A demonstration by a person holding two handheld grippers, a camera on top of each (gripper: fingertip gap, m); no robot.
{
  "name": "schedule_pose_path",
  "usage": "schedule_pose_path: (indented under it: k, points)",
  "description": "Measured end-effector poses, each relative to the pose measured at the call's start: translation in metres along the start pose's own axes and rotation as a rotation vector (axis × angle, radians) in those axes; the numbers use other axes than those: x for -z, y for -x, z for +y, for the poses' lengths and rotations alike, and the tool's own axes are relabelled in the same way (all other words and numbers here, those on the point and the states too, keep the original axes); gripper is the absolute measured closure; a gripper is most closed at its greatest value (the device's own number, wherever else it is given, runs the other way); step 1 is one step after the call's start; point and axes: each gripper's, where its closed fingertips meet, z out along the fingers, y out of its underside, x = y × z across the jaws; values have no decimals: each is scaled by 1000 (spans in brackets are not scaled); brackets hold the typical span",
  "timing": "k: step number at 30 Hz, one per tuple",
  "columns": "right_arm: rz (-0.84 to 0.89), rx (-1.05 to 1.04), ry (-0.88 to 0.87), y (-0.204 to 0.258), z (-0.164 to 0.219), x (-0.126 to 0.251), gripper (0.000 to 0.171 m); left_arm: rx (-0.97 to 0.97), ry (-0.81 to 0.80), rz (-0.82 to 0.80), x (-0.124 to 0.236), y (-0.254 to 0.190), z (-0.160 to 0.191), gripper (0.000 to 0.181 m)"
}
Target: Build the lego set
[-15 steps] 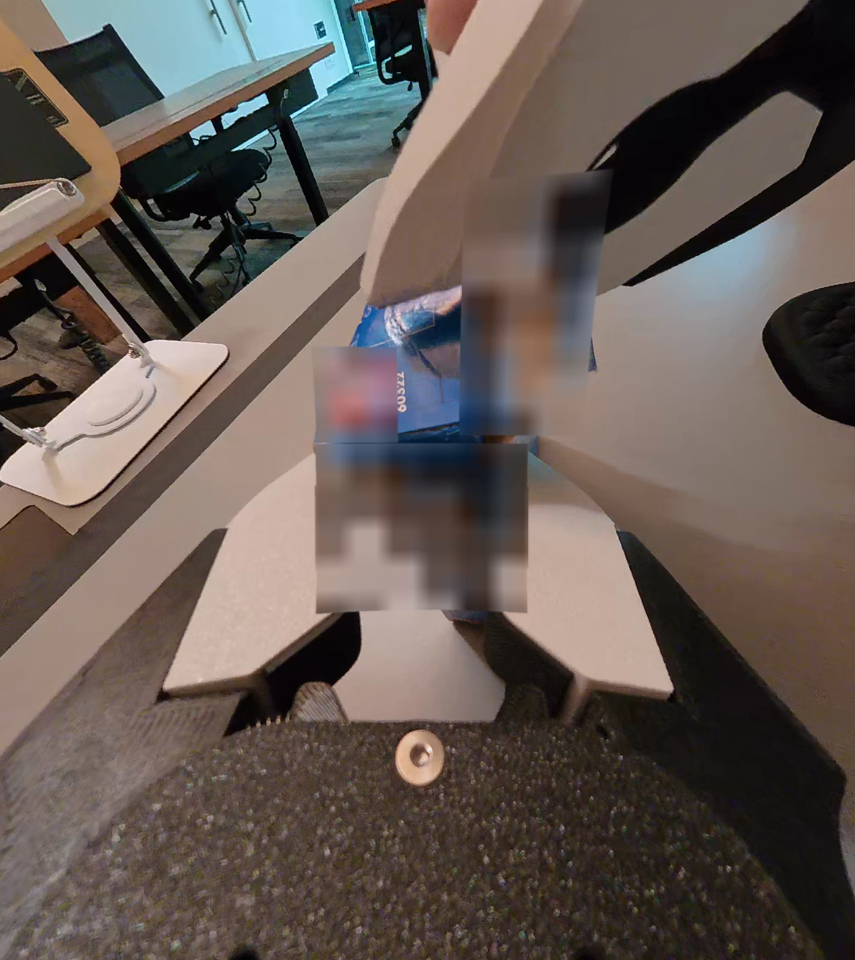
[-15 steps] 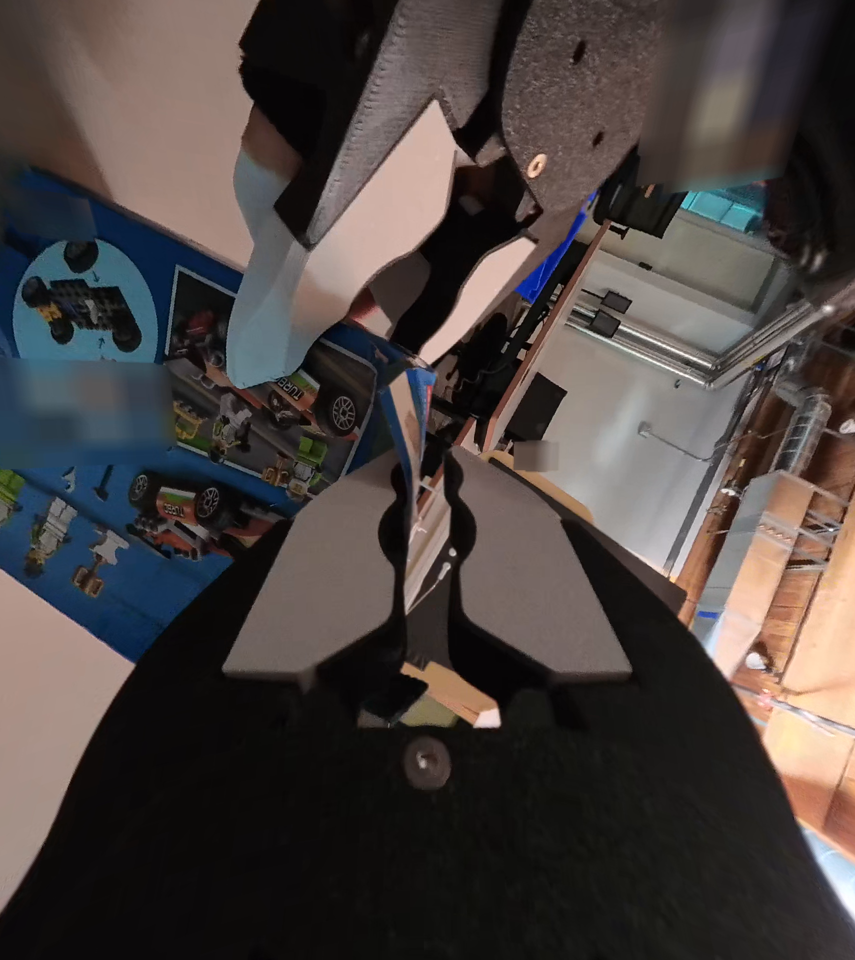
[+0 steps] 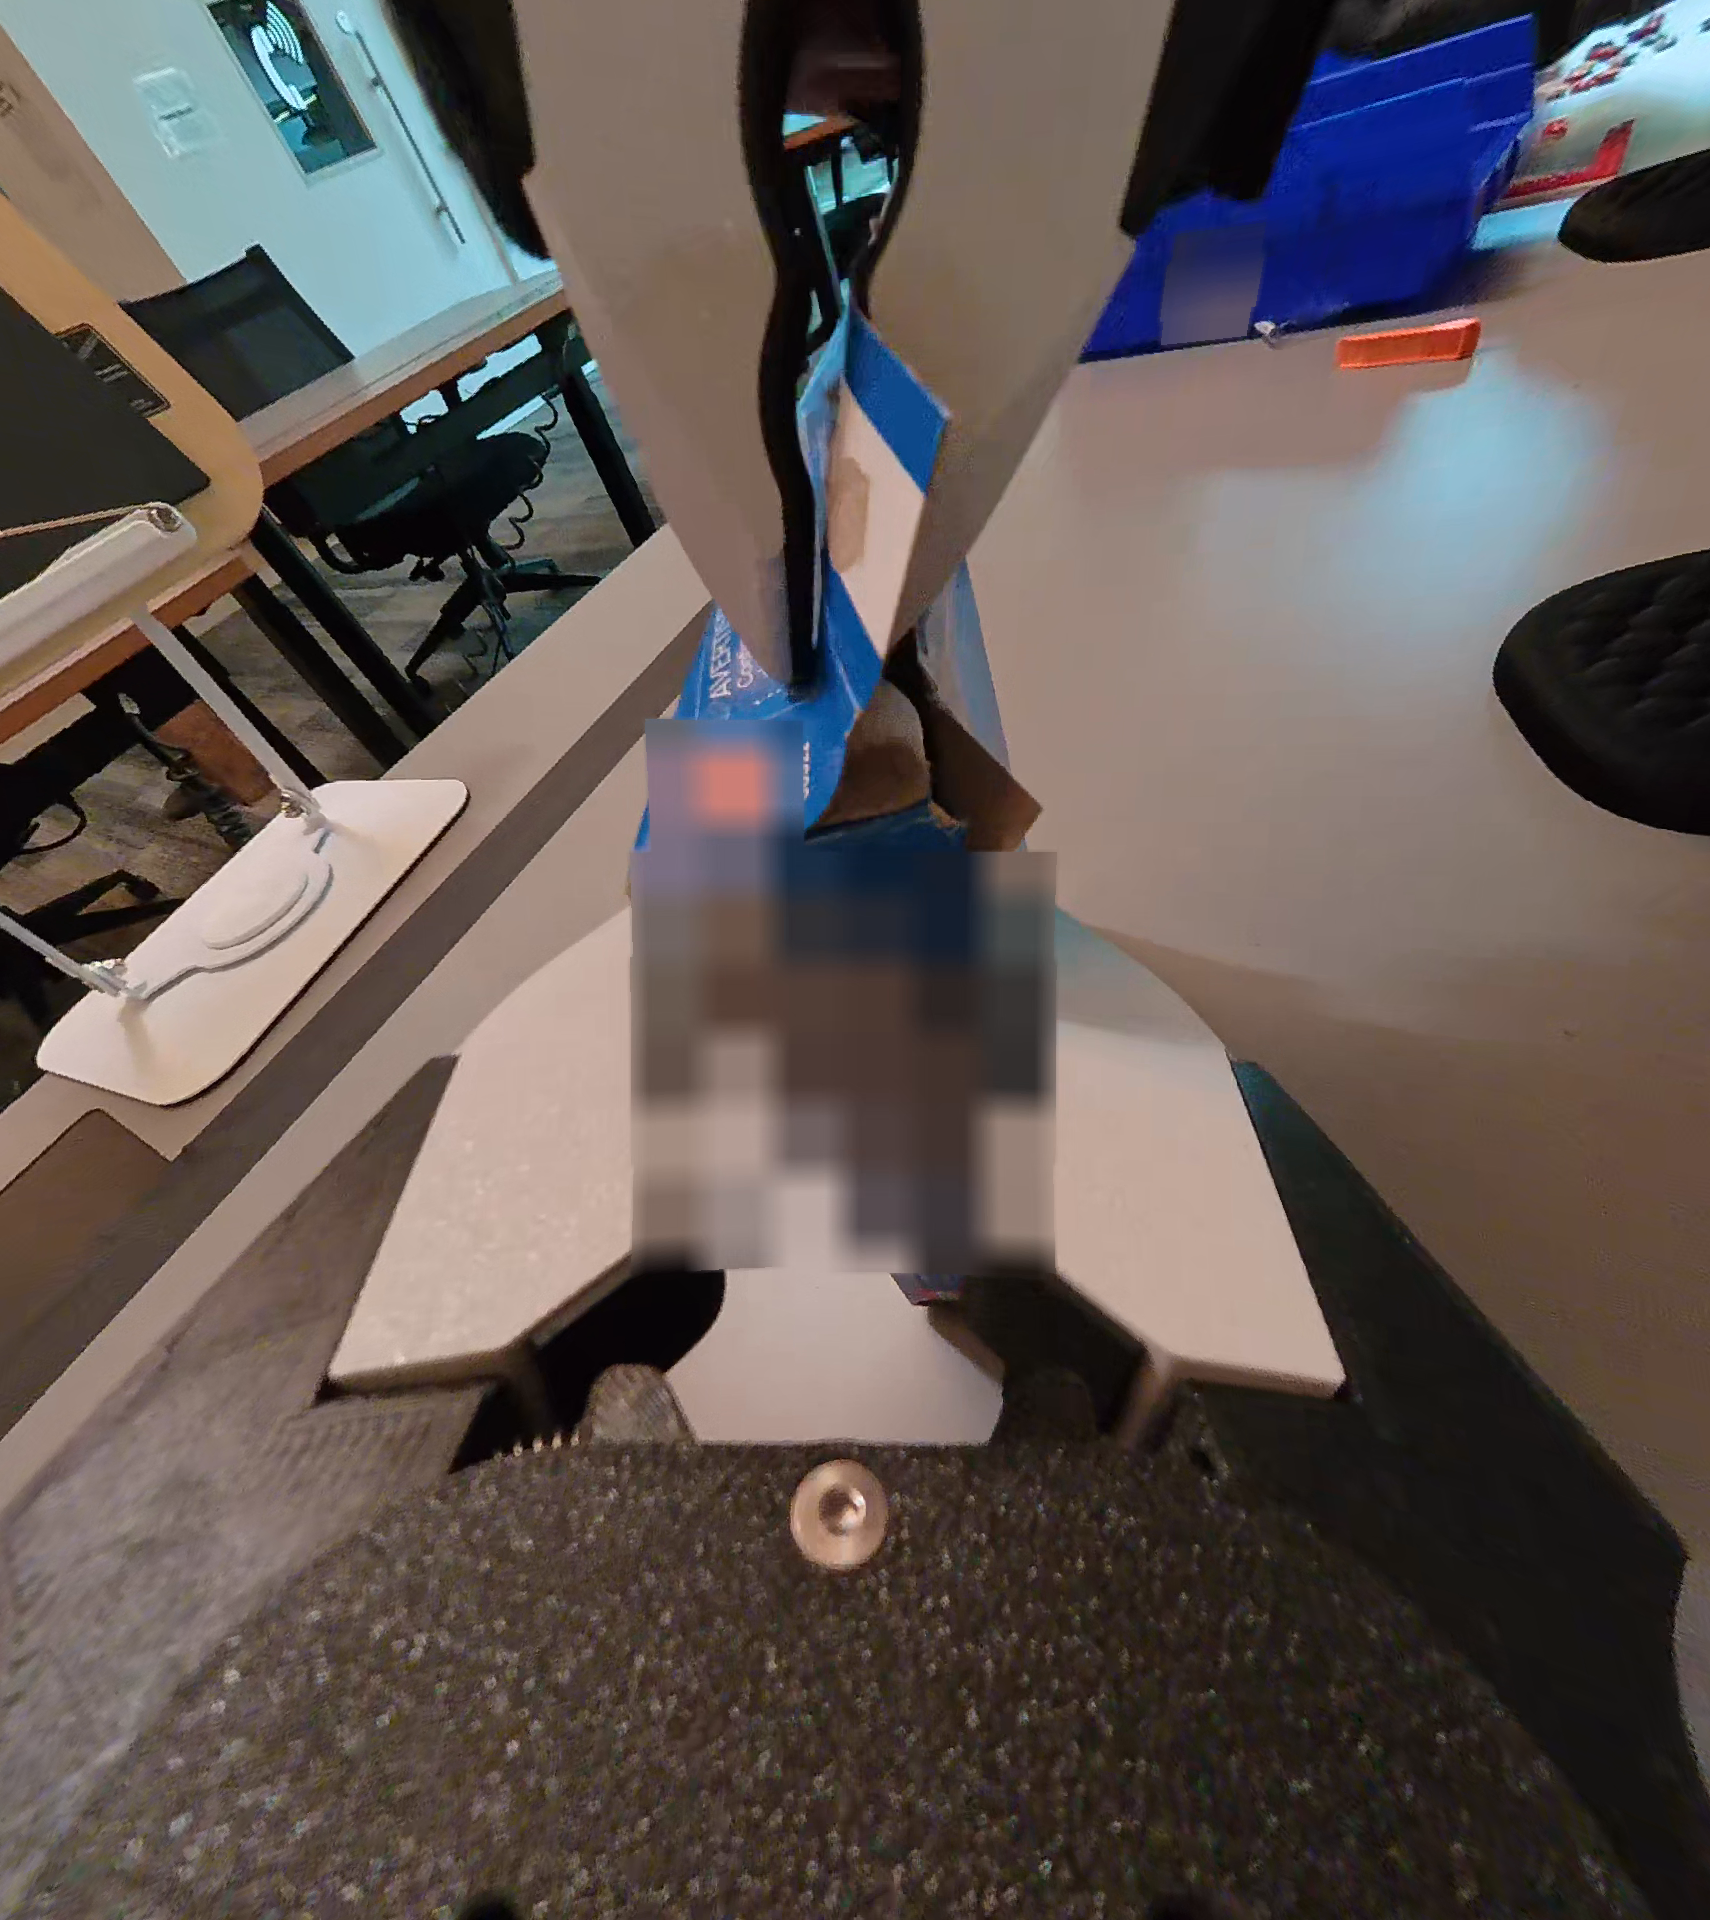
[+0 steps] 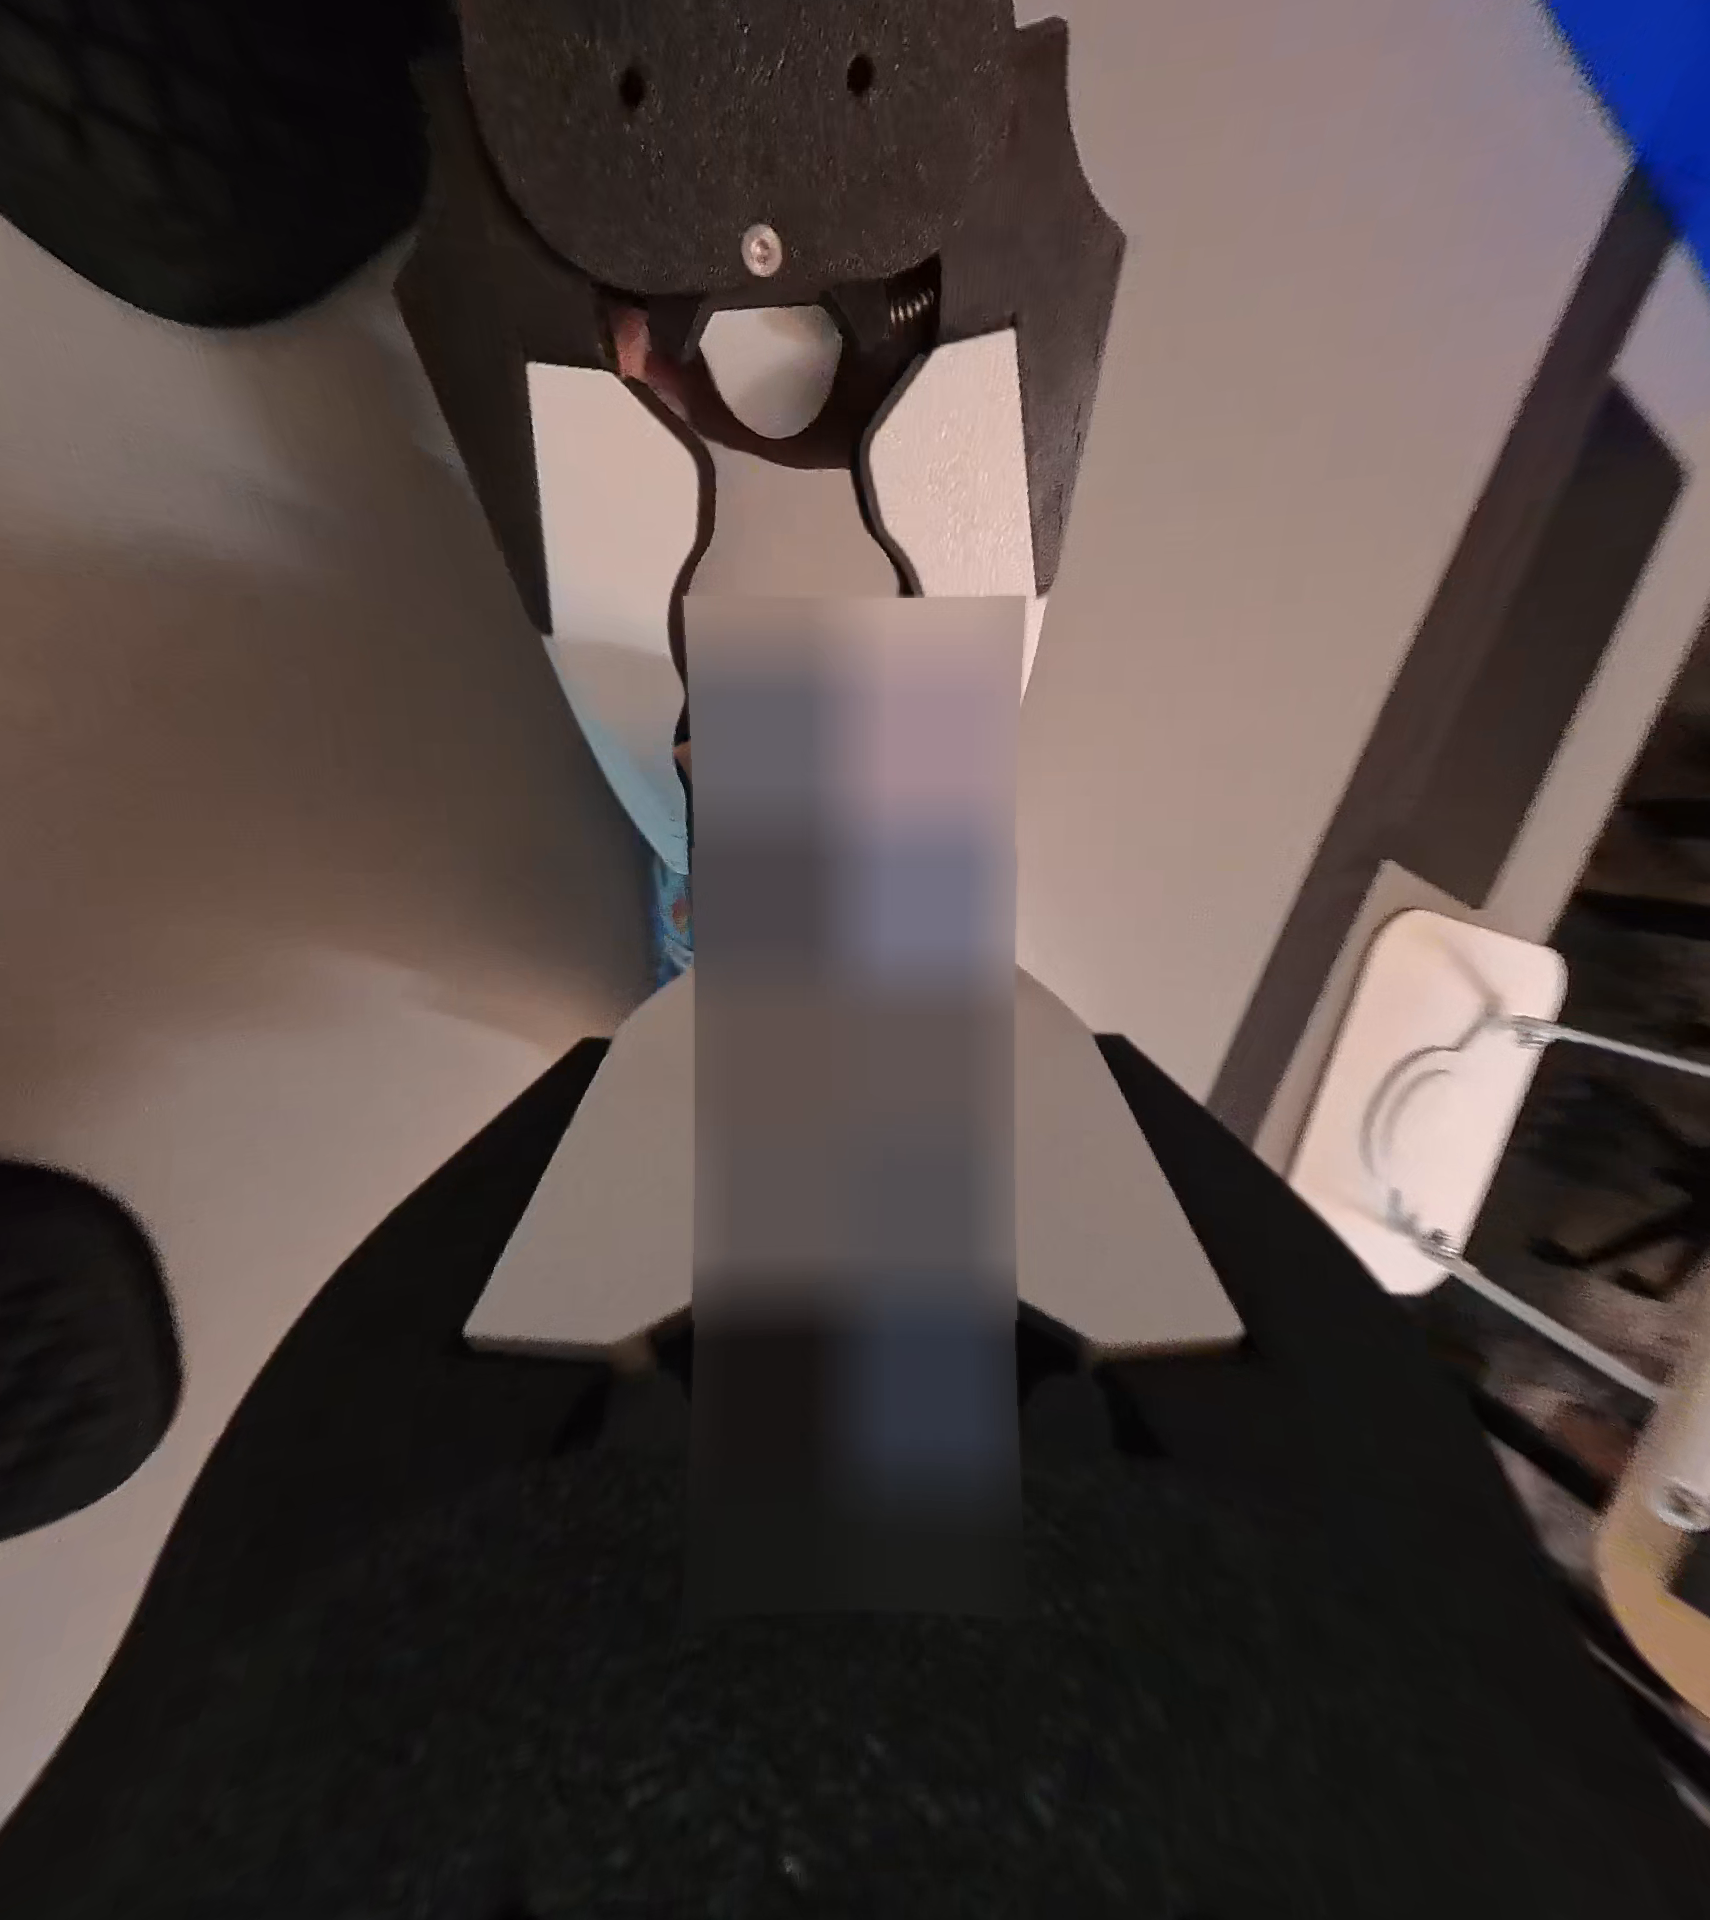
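Now, line by line, what we see:
Lego box (image 3: 856,582): blue cardboard, held off the pale surface (image 3: 1350,831), long axis running between the two tools, far end flap open.
Writing: print on the box; we leave it unread.
Left hand-held gripper (image 3: 835,997): clamped on the near end.
Right hand-held gripper (image 3: 835,655): pinching the far flap.
Beyond: blue bin (image 3: 1350,208), orange brick (image 3: 1407,343).

An office is showing here. Wood-topped desks (image 3: 435,343) and black swivel chairs (image 3: 415,478) are standing on a carpeted floor (image 3: 20,873) beyond the surface's (image 3: 1350,727) left edge.
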Motion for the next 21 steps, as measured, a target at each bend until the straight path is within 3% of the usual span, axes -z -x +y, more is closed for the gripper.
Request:
schedule_pose_path:
  k: [7,16,19,21]
  points:
    - [-248,-119,36,2,-3,4,169,0,-14,35,1,-2,-1,125]
    - [-53,40,52,-6,-8,2,162,50,-34,69,5,2,3,126]
    - [-53,27,53,-9,-4,6,154,41,-42,89,6,0,1,126]
    - [-81,37,64,-6,-4,7,159,23,-49,106,6,-2,0,127]
